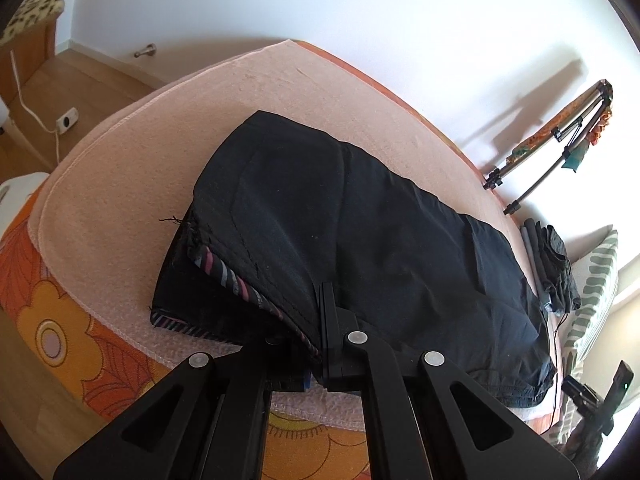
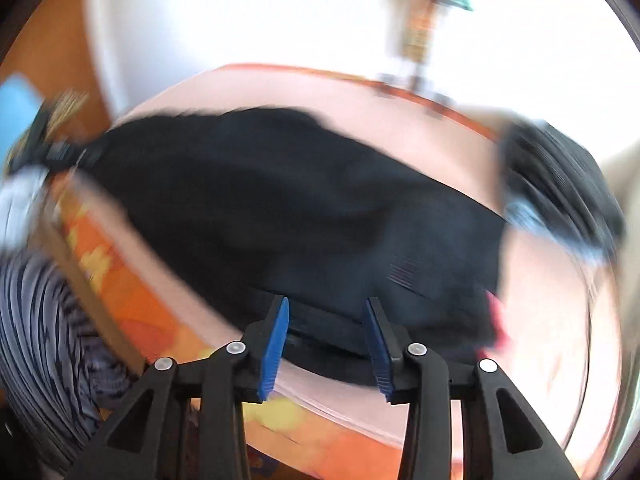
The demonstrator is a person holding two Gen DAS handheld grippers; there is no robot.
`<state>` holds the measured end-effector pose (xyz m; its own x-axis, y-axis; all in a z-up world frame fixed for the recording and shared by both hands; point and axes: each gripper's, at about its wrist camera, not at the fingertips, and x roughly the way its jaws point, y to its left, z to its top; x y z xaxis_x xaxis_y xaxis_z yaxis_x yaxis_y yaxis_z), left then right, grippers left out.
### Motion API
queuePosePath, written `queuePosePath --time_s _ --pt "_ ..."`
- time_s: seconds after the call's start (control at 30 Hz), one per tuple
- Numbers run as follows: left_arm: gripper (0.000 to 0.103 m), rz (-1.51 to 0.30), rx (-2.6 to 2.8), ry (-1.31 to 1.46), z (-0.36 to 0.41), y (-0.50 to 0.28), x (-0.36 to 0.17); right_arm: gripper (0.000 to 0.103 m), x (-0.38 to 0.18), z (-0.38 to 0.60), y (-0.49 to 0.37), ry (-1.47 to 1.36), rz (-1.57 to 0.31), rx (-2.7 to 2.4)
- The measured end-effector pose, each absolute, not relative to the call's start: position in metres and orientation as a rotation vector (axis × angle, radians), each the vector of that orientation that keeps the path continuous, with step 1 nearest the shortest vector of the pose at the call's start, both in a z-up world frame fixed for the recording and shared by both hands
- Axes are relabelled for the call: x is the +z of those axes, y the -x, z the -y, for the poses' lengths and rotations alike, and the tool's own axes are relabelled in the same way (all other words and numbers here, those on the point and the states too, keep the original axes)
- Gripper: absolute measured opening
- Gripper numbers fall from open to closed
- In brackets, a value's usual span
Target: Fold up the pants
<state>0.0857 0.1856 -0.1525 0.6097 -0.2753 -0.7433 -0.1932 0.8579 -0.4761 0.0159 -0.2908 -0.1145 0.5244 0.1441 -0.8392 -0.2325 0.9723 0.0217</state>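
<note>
Our left gripper has its jaws drawn nearly together on the near hem of the black pants, pinching the upper layer where the striped lining peeks out. We judge the hold sits at this edge so that one layer can be lifted and carried over the rest; the raised cloth leaves a dark pocket under it.

Our right gripper stands with its blue pads wide apart and nothing between them, poised just short of the near edge of the pants. The view is smeared by motion, so we cannot tell whether the tips touch the fabric. We take it to be lining up for a second grip on the same edge, so both corners travel evenly.

The pants lie lengthwise on the pink towel, already doubled, it seems, leg over leg. The towel covers an orange floral bedspread and gives a plain working surface. Beyond the far end of the pants, a small pile of dark clothes sits beside a striped pillow. A folded tripod leans on the wall behind the pants.
</note>
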Motion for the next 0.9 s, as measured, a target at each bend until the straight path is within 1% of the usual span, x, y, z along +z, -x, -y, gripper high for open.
queuePosePath --time_s 0.17,0.33,0.4,0.47,0.57,0.73,0.8,0.83,0.87,0.9 --pt "0.002 -0.93 -0.05 0.547 -0.185 -0.087 -0.152 0.046 -0.126 0.363 -0.03 -0.245 -1.058 0.089" --pt "0.002 -0.932 -0.046 0.555 -0.185 -0.087 -0.151 0.048 -0.147 0.39 -0.054 -0.459 -1.07 0.079" --pt "0.002 -0.933 -0.046 0.556 -0.185 -0.087 -0.151 0.047 -0.158 0.394 -0.062 -0.53 -1.108 0.058" --pt "0.002 -0.931 -0.048 0.561 -0.185 -0.086 -0.15 0.047 -0.166 0.397 -0.061 -0.587 -1.13 0.038" --pt "0.002 -0.935 -0.048 0.564 -0.186 -0.087 -0.15 0.043 -0.167 0.399 -0.058 -0.598 -1.13 0.018" --pt "0.002 -0.932 -0.052 0.562 -0.186 -0.088 -0.15 0.043 -0.172 0.394 -0.068 -0.6 -1.133 -0.021" --pt "0.002 -0.933 -0.051 0.565 -0.186 -0.088 -0.15 0.029 -0.172 0.392 -0.071 -0.582 -1.12 -0.06" --pt "0.002 -0.932 -0.052 0.567 -0.186 -0.088 -0.15 0.026 -0.171 0.392 -0.071 -0.589 -1.11 -0.059" --pt "0.002 -0.929 -0.054 0.566 -0.187 -0.088 -0.149 0.02 -0.171 0.391 -0.07 -0.6 -1.102 -0.05" --pt "0.002 -0.924 -0.056 0.565 -0.187 -0.088 -0.147 0.018 -0.168 0.39 -0.069 -0.596 -1.091 -0.045"
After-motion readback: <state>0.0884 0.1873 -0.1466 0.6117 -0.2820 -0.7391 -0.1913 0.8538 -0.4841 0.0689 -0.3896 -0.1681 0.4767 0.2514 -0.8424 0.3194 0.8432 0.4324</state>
